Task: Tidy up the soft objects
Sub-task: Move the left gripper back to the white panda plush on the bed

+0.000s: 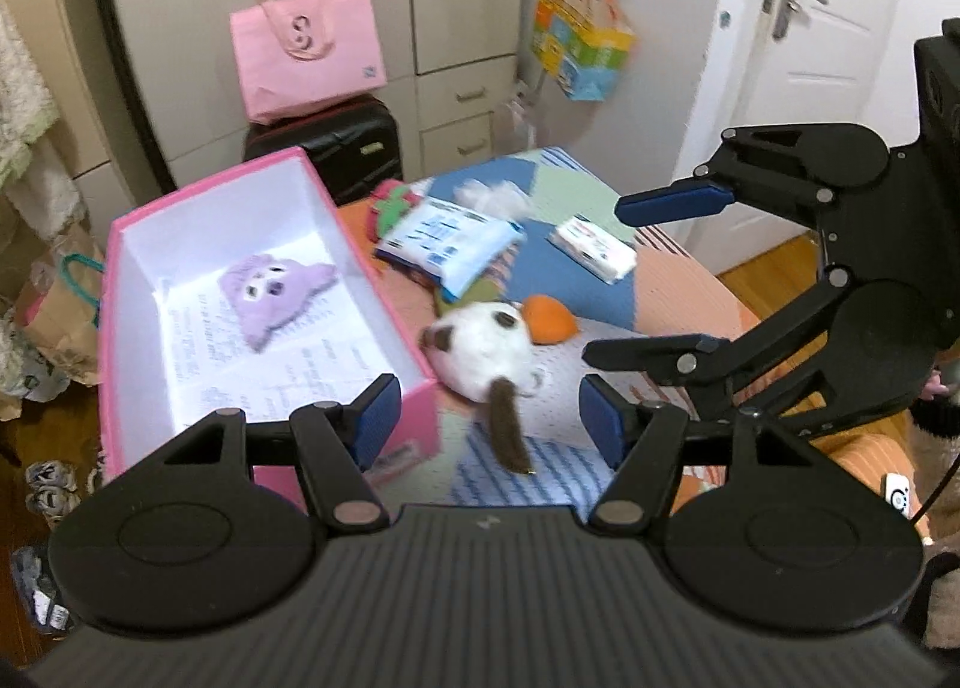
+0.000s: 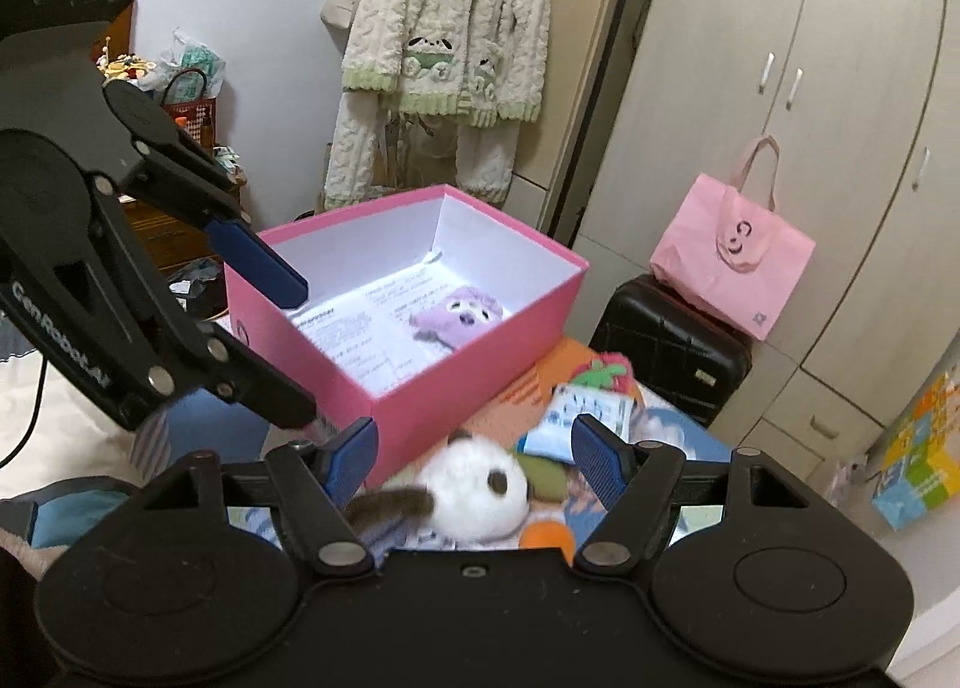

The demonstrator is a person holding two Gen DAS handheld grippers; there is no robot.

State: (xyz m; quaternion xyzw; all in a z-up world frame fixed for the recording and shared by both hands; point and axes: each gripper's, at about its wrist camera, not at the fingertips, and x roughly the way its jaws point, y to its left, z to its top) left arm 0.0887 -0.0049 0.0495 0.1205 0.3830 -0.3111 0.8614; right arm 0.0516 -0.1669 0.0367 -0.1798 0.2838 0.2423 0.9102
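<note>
Left wrist view: a white plush toy (image 1: 480,352) with a brown ear is seen lying on the patchwork bed (image 1: 576,292), just beside the pink box (image 1: 270,292), in which a purple plush (image 1: 273,292) is already placed. The left gripper (image 1: 486,418) and the right gripper (image 1: 654,280) are both held with jaws released and nothing grasped. If only the dangling ear is pinched, the toy could swing and slip outside the box.

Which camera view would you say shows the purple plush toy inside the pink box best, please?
The left wrist view: it looks down into the pink box, showing the purple plush toy whole and face up on the printed paper. The right wrist view shows the purple plush toy smaller and farther off, partly cut by the box's near wall.
</note>
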